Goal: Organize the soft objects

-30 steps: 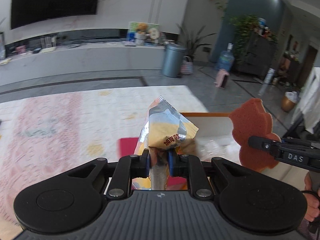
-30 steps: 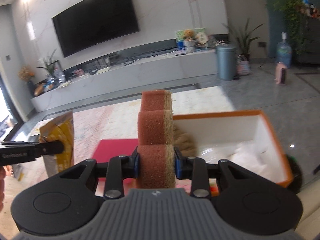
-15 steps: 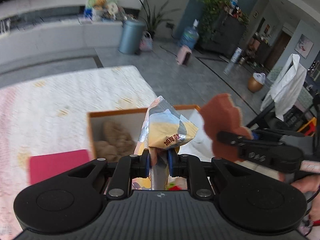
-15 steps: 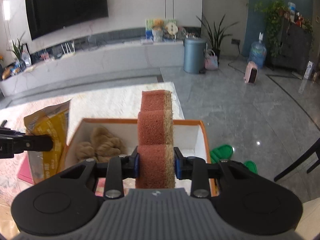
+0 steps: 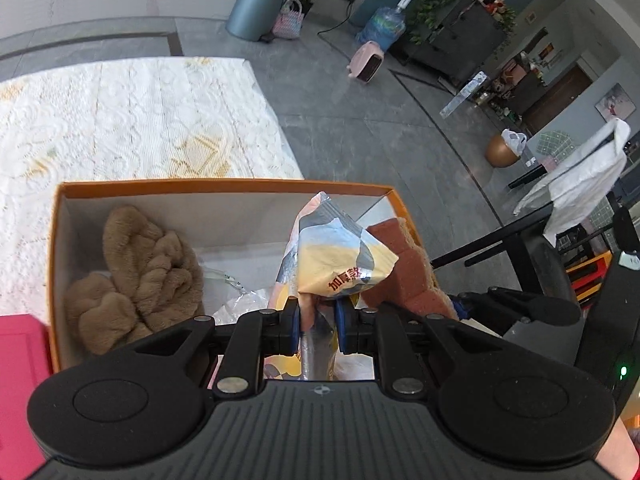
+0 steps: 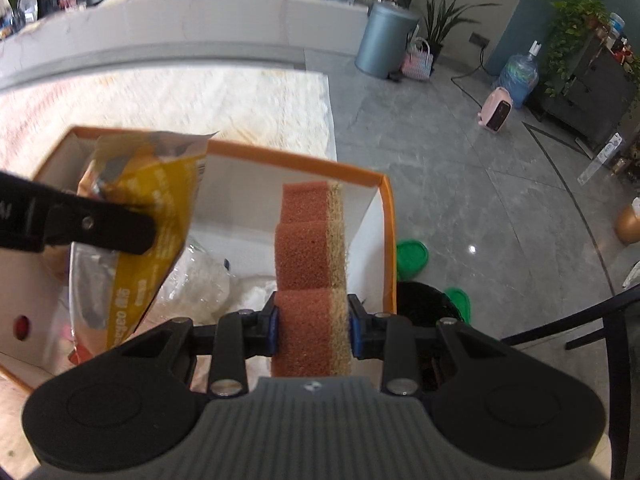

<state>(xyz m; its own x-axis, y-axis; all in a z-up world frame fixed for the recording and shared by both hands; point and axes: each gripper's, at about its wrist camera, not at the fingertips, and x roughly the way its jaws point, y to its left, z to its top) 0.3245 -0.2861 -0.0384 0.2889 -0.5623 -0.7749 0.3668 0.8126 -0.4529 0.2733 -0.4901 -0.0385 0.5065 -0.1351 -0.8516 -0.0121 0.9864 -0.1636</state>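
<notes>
Left wrist view: the left gripper (image 5: 318, 330) pinches a foil packet (image 5: 336, 256) above the orange box (image 5: 224, 186); a brown plush (image 5: 136, 276) lies inside at the left, the sponge (image 5: 404, 268) just right of the packet.

Right wrist view: the right gripper (image 6: 313, 330) clamps the sponge (image 6: 310, 268) over the box (image 6: 388, 208), its right end; the packet (image 6: 160, 208) hangs at left.

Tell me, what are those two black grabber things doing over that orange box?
A person is tidying soft things into the orange box. The left gripper is shut on a crinkly snack bag, and the right gripper is shut on a brown sponge. Both hang over the box, where a fluffy brown towel already lies.
</notes>
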